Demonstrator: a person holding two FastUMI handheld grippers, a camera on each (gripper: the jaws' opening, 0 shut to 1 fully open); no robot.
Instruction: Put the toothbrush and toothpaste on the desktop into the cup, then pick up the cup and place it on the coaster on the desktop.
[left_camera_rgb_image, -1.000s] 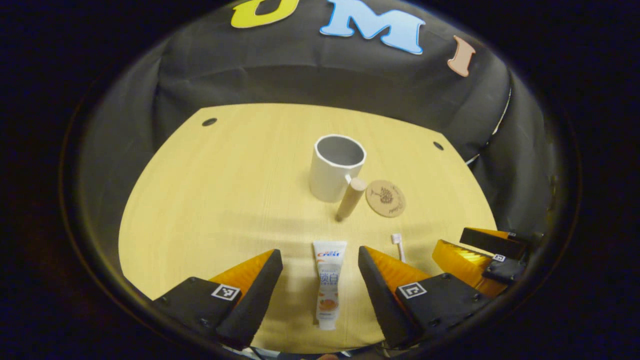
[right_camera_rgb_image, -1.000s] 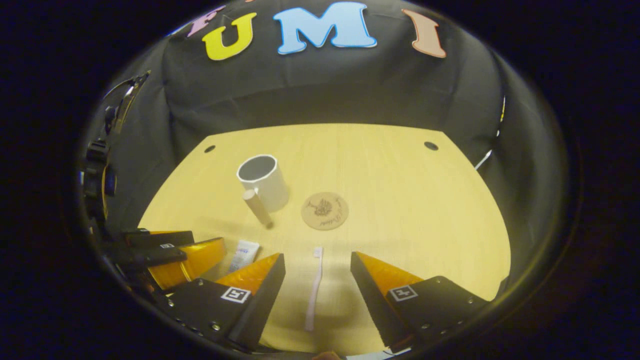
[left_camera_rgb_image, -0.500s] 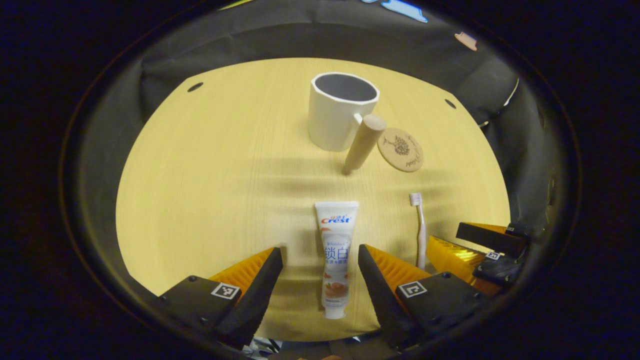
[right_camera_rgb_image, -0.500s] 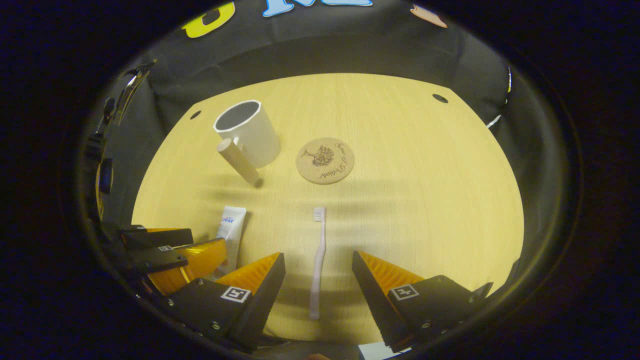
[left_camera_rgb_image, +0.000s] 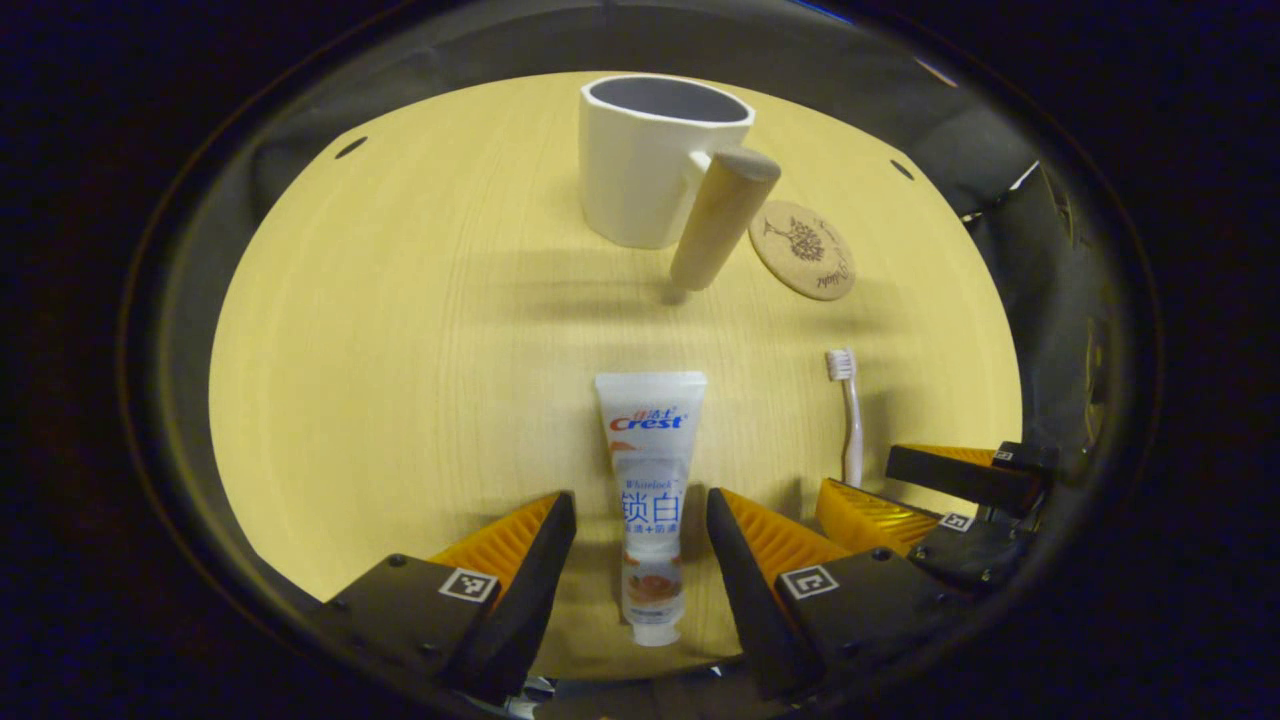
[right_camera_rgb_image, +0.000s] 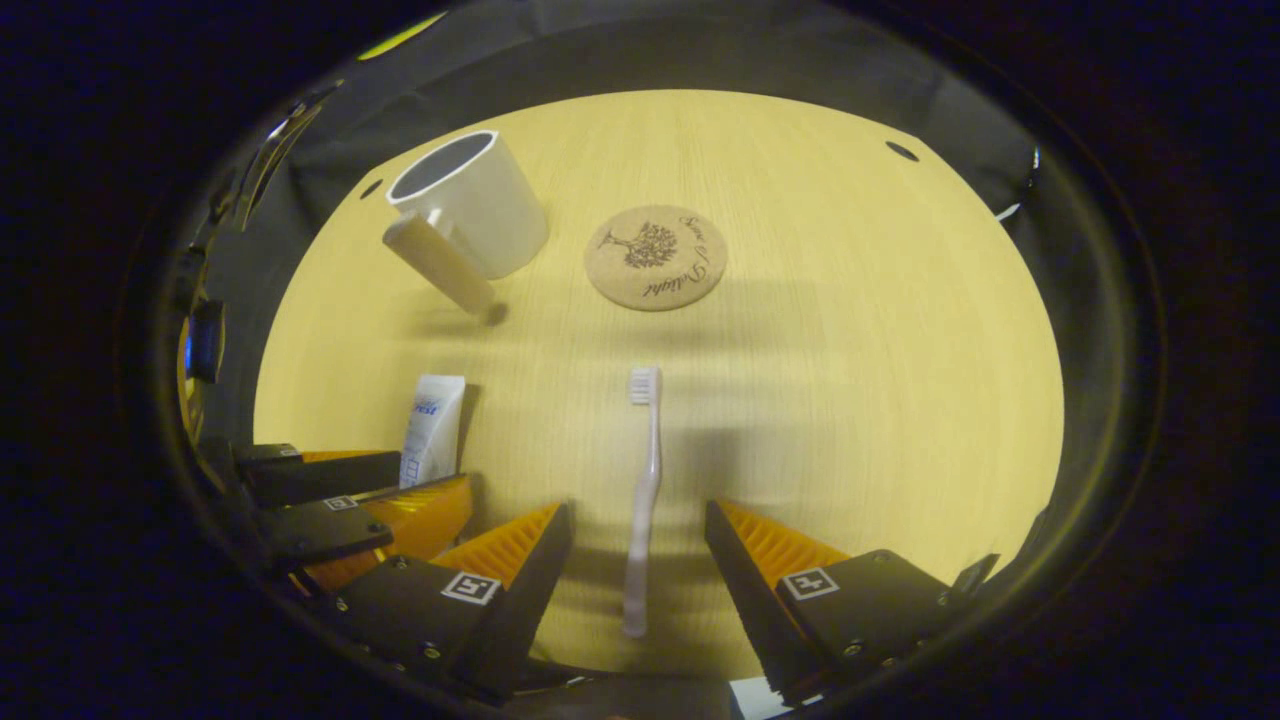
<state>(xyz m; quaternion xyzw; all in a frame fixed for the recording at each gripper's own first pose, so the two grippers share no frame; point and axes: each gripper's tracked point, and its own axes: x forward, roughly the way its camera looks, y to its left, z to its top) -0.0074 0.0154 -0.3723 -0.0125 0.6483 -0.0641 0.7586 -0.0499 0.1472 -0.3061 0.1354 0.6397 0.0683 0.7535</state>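
— Where the left gripper (left_camera_rgb_image: 640, 560) leans low over the pale wooden desktop (left_camera_rgb_image: 400, 350), how do its fingers stand?

— Spread apart, one on each side of the white printed toothpaste tube (left_camera_rgb_image: 648, 490), which lies flat between them with its cap toward the camera. Neither finger presses on it, so far as the left gripper view shows.

— And the right gripper (right_camera_rgb_image: 638, 570)?

— Tilted down likewise, jaws wide, straddling the handle of the pale pink toothbrush (right_camera_rgb_image: 644, 490); its white bristles point away toward the round cork coaster (right_camera_rgb_image: 655, 257). No contact is visible.

— Where is the cup?

— The white ceramic cup (left_camera_rgb_image: 645, 160) with its slanted wooden dowel handle (left_camera_rgb_image: 722, 218) stands upright at the far side, just beside the coaster and apart from it.
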